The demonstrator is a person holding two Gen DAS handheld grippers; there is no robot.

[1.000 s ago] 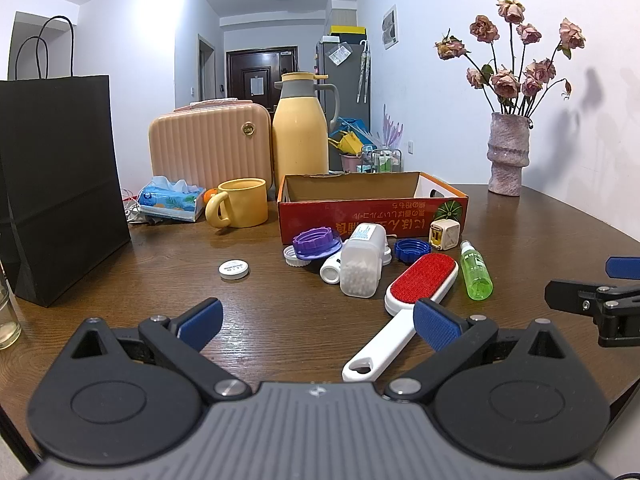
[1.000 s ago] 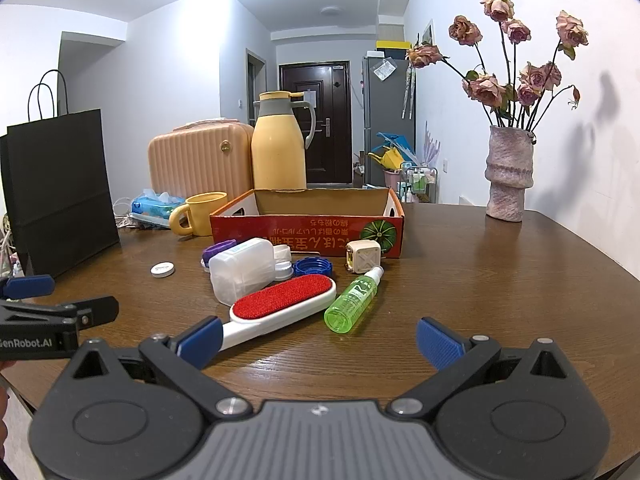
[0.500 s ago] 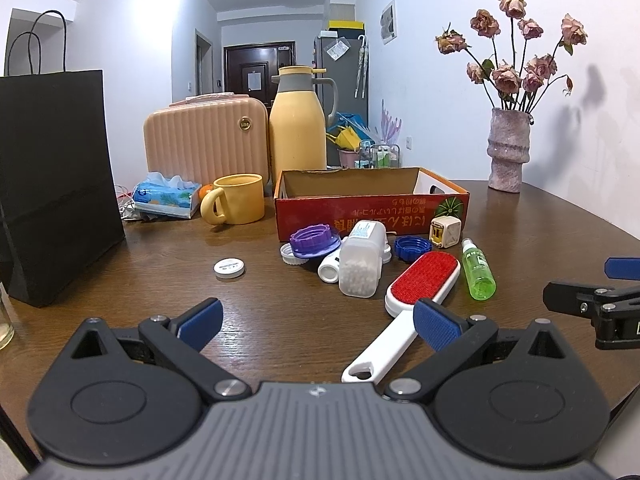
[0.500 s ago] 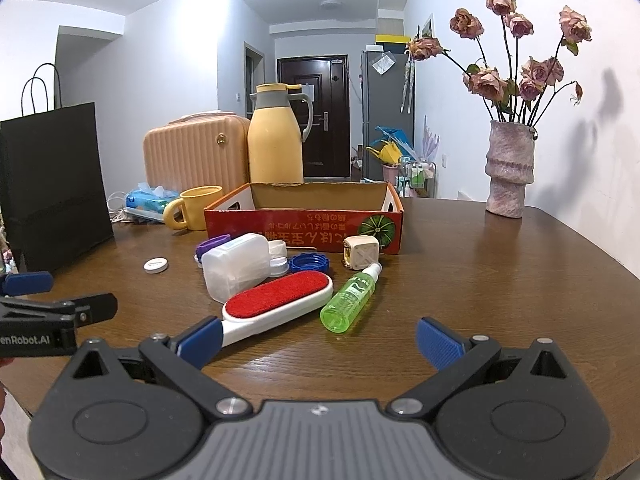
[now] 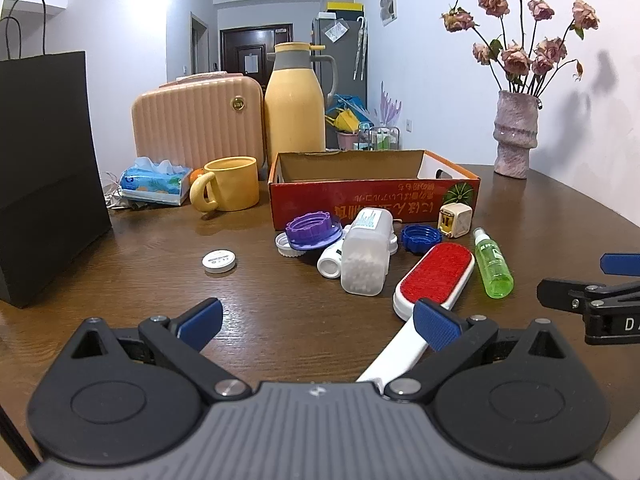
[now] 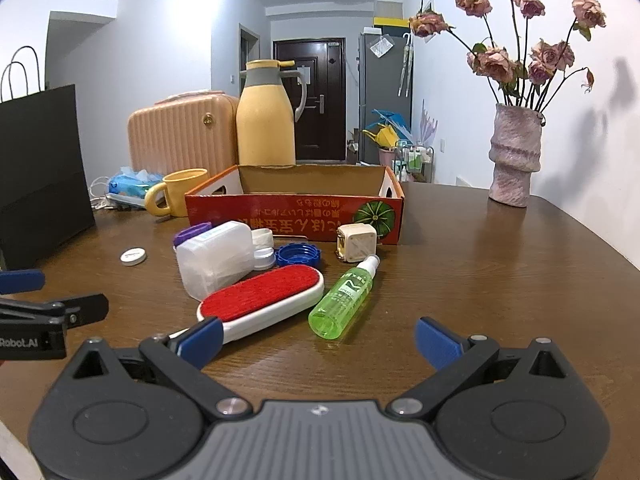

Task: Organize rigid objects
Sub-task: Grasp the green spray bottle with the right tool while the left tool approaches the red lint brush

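Note:
An open red cardboard box (image 5: 372, 198) (image 6: 296, 210) stands mid-table. In front of it lie a red-and-white lint brush (image 5: 434, 276) (image 6: 262, 296), a green spray bottle (image 5: 493, 266) (image 6: 346, 298), a clear cotton-swab container (image 5: 366, 258) (image 6: 216, 256), a purple lid (image 5: 314, 230), a blue cap (image 5: 420, 236) (image 6: 298, 254), a beige cube charger (image 5: 456, 220) (image 6: 356, 242) and a small white round tin (image 5: 219, 260) (image 6: 133, 256). My left gripper (image 5: 318, 322) is open just short of the brush handle. My right gripper (image 6: 318, 340) is open just short of the spray bottle.
A black paper bag (image 5: 44, 172) stands at the left. A yellow mug (image 5: 228, 190), tissue pack (image 5: 156, 180), peach case (image 5: 196, 128) and yellow thermos (image 5: 296, 104) sit behind the box. A vase of dried roses (image 5: 514, 136) stands at the far right.
Both grippers have moved slightly forward toward the pile of objects and stay open. Nothing on the table has moved.

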